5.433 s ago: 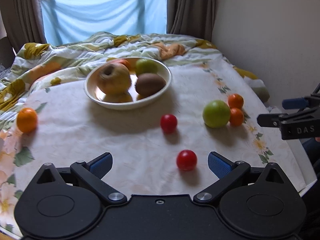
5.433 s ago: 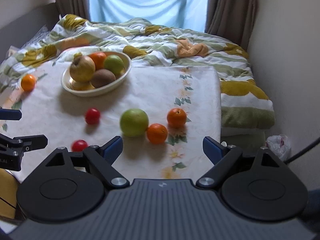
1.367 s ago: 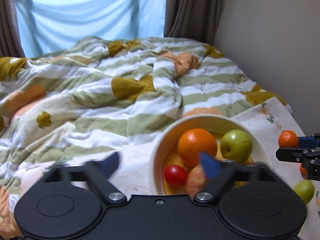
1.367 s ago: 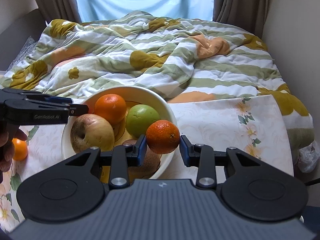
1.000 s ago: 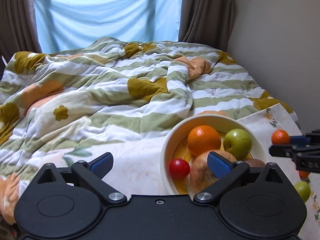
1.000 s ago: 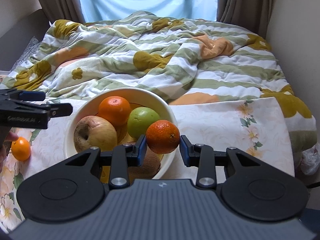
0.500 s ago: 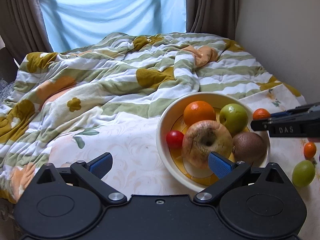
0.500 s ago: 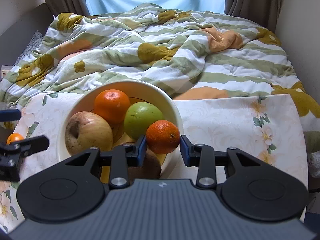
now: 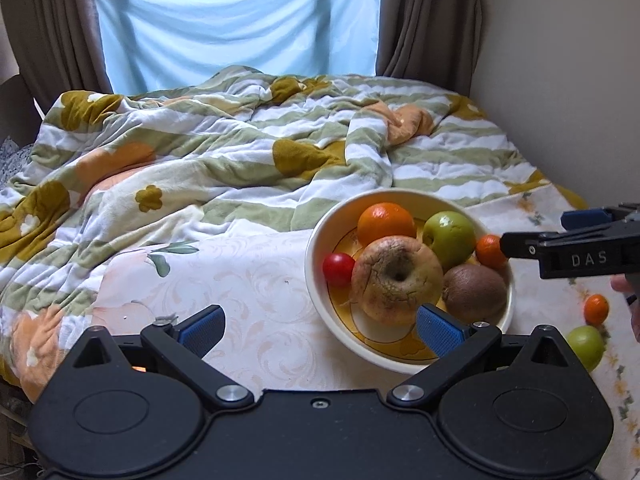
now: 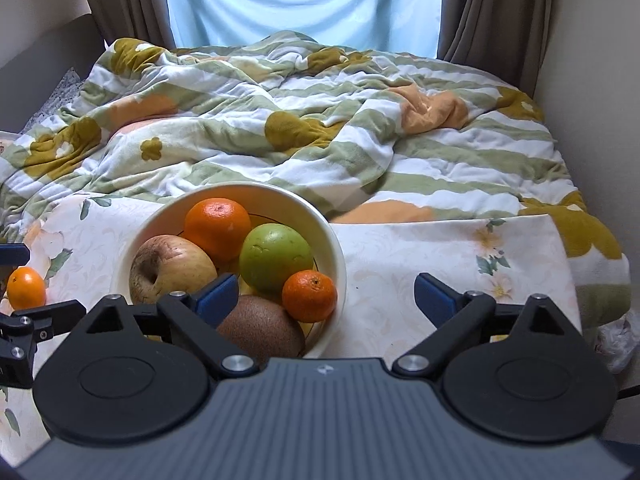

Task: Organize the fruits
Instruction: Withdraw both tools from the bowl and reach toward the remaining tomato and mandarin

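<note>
A cream bowl (image 10: 240, 190) on the flowered cloth holds an orange (image 10: 218, 228), a green apple (image 10: 276, 258), a wrinkled apple (image 10: 170, 268), a kiwi (image 10: 260, 330) and a red tomato (image 9: 339, 269). A small mandarin (image 10: 309, 295) rests inside the bowl's right wall. My right gripper (image 10: 326, 294) hovers just over it, its jaws opening wide, and neither pad touches the fruit. My left gripper (image 9: 320, 328) stands open and holds nothing, at the near left of the bowl (image 9: 400, 194).
Loose fruit lies on the cloth: an orange (image 10: 26, 288) left of the bowl, another mandarin (image 9: 596, 309) and a green fruit (image 9: 586, 346) to its right. A rumpled striped blanket (image 10: 320, 120) fills the bed behind. A wall runs along the right.
The right jaws went from shut on the mandarin to wide apart, and the mandarin now lies in the bowl. The left gripper has drawn back from the bowl.
</note>
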`<state>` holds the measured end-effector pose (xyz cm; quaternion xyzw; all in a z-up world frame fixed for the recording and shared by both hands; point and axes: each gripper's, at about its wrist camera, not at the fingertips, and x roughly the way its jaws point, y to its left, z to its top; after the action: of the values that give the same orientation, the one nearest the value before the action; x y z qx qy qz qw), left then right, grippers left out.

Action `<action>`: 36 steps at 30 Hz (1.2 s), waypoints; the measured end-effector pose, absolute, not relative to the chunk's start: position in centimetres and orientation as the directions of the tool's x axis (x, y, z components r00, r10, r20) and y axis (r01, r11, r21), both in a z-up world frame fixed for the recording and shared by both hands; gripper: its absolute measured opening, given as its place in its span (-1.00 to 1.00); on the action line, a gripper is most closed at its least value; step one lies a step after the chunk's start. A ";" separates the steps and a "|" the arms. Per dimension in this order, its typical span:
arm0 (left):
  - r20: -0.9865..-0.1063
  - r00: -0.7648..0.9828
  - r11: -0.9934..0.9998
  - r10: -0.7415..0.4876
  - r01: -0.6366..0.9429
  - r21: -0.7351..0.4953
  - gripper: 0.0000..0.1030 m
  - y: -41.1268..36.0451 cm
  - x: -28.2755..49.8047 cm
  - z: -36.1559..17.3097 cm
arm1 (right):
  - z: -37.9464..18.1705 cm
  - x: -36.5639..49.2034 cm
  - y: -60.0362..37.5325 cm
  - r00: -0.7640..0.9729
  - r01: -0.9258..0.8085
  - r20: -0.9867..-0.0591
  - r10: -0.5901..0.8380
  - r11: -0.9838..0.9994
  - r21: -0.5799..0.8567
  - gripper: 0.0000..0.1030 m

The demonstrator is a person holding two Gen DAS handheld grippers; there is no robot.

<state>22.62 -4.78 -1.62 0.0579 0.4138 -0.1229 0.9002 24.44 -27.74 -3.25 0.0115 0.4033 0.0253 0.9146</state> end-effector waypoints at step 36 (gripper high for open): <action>-0.663 0.742 0.990 -0.096 0.141 0.014 1.00 -9.9 8.0 4.1 | 4.6 7.5 -34.6 0.744 -0.050 -0.664 0.079 0.997 0.062 1.00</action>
<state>7.97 -9.93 4.05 0.0315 0.3532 -0.0636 0.9329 7.48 -34.64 4.63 0.0203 0.3564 0.0343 0.9335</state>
